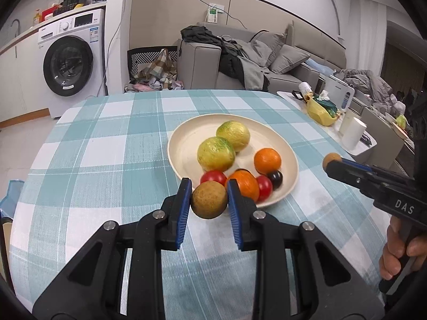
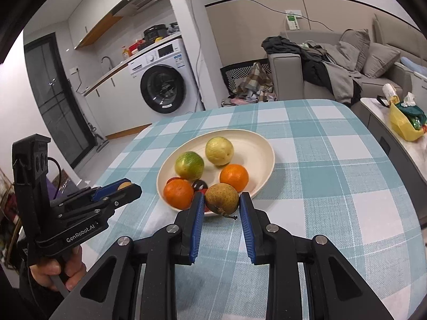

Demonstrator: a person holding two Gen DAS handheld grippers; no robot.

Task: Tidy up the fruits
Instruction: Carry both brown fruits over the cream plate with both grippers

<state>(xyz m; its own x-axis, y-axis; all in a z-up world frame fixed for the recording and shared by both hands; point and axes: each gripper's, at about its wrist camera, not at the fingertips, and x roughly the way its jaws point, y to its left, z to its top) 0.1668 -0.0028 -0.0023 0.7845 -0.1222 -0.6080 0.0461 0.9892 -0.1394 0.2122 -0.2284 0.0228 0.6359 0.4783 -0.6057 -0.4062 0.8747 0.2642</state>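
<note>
A cream plate (image 1: 184, 144) sits on the checked table and holds two yellow-green fruits (image 1: 216, 153), two oranges (image 1: 267, 160), red tomatoes (image 1: 213, 177) and a dark plum (image 1: 275, 178). My left gripper (image 1: 209, 186) is shut on a round brown fruit (image 1: 209, 201), just in front of the plate's near rim. In the right wrist view my right gripper (image 2: 221, 196) is shut on a brown pear (image 2: 222, 198) with a short stem, over the plate's (image 2: 256, 140) near edge. Each gripper shows in the other's view: the right gripper (image 1: 331, 163) at the right, the left gripper (image 2: 132, 188) at the left.
The teal-and-white checked cloth (image 1: 112, 146) covers the whole table. A low side table (image 1: 357, 144) to the right carries a yellow bag (image 1: 319, 110) and white cups. A grey sofa (image 1: 280, 61) with clothes and a washing machine (image 1: 69, 61) stand beyond the far edge.
</note>
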